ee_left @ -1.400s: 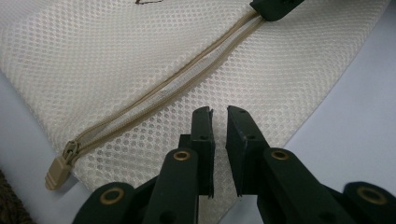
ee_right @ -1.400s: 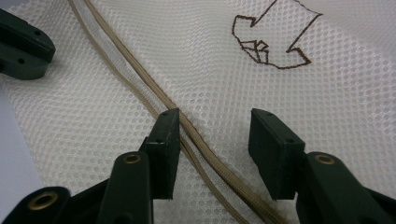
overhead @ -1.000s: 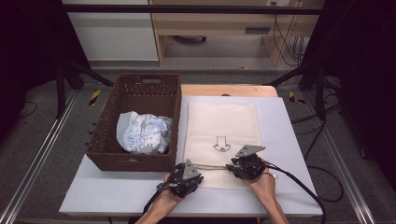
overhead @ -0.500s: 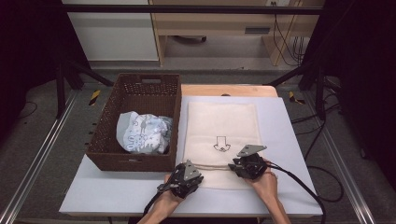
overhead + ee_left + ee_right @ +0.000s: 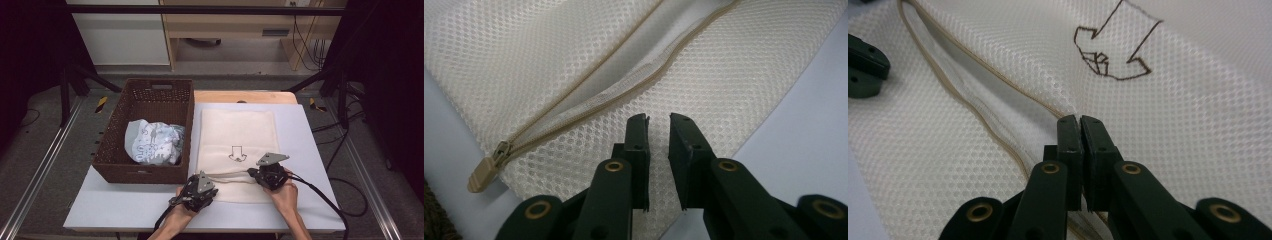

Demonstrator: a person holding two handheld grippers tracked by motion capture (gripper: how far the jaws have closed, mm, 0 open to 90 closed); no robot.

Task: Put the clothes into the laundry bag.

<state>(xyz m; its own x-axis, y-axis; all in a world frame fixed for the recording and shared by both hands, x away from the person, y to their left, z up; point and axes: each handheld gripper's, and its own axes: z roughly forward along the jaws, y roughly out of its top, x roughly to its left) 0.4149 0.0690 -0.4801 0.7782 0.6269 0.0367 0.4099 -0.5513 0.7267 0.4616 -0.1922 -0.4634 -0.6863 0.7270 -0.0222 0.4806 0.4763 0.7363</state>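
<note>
The mesh laundry bag (image 5: 237,150) is lying flat on the tabletop (image 5: 310,150), zipper half open. The right hand-held gripper (image 5: 1080,120) is clenching the upper lip to lift the mouth; the left hand-held gripper (image 5: 658,120), jaws slightly parted, is hovering over the lower edge, gripping nothing.

Lab/test rig, not a home: white worktop (image 5: 125,210) w/ metal rails (image 5: 40,175) on grey floor, black frame struts (image 5: 80,75), loose cables (image 5: 305,45) by wooden bench (image 5: 225,20) at back.
</note>
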